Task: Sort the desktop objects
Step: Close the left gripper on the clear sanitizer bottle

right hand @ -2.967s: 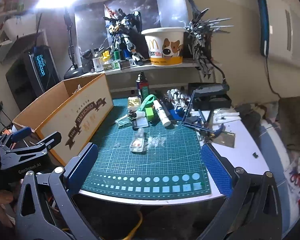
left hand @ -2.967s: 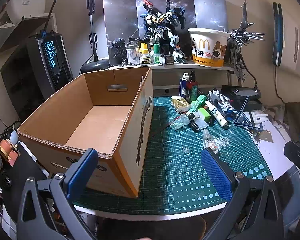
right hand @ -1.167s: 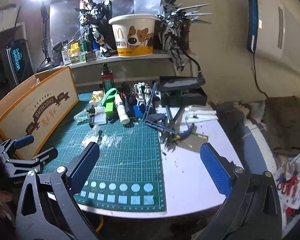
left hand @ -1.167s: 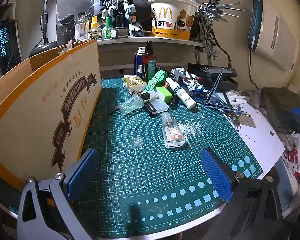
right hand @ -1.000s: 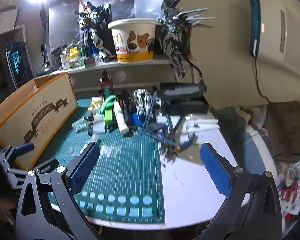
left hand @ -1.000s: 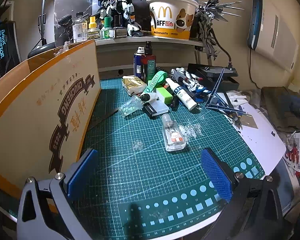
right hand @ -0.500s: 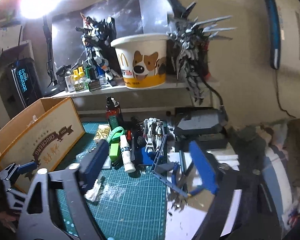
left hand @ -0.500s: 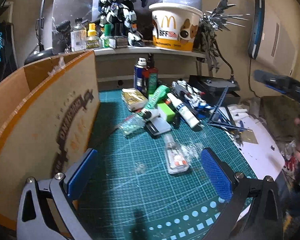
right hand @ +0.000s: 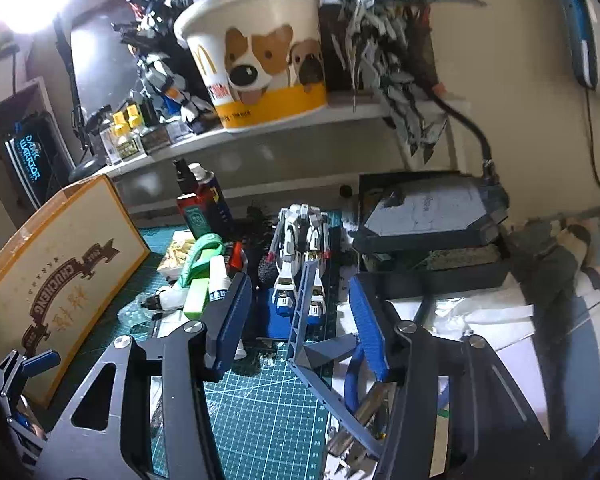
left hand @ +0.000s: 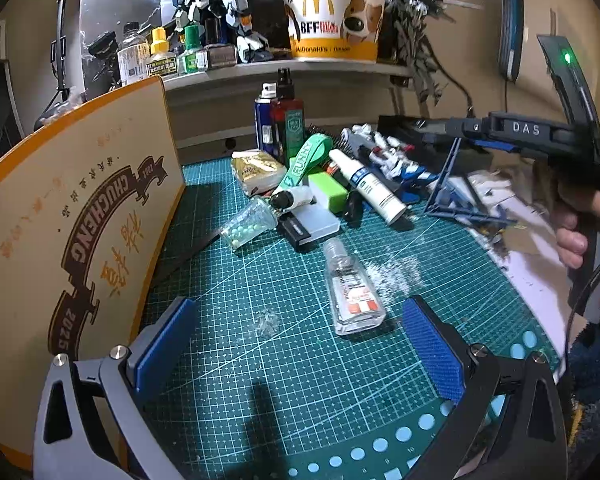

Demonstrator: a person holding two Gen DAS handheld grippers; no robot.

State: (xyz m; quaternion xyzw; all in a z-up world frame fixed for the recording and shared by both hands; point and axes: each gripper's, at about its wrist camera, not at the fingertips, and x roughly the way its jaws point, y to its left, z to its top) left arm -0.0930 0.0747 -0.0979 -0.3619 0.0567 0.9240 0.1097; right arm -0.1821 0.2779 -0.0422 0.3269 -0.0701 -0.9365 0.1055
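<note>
My left gripper (left hand: 300, 336) is open and empty, low over the green cutting mat (left hand: 284, 376). A small clear bottle (left hand: 352, 288) lies just ahead between its pads. Behind it lies a clutter pile: a white tube (left hand: 370, 186), a green block (left hand: 328, 194), a green strap (left hand: 306, 162), a bead vial (left hand: 248, 228). My right gripper (right hand: 296, 320) is open, its pads either side of a grey-blue plastic sprue frame (right hand: 304, 312) that leans upright. A white and blue robot model (right hand: 300, 256) lies just beyond it. The right gripper also shows at the right of the left wrist view (left hand: 528, 132).
An open cardboard box (left hand: 68, 232) stands along the mat's left side. Spray cans (left hand: 280, 120) stand at the back. A shelf holds a McDonald's bucket (right hand: 260, 60), model figures and small bottles. A dark hexagonal base (right hand: 428, 212) and blue-handled pliers (right hand: 356, 376) lie at the right.
My right gripper has moved forward and down over the clutter and its jaws have narrowed around the sprue frame. My left gripper has edged closer to the clear bottle.
</note>
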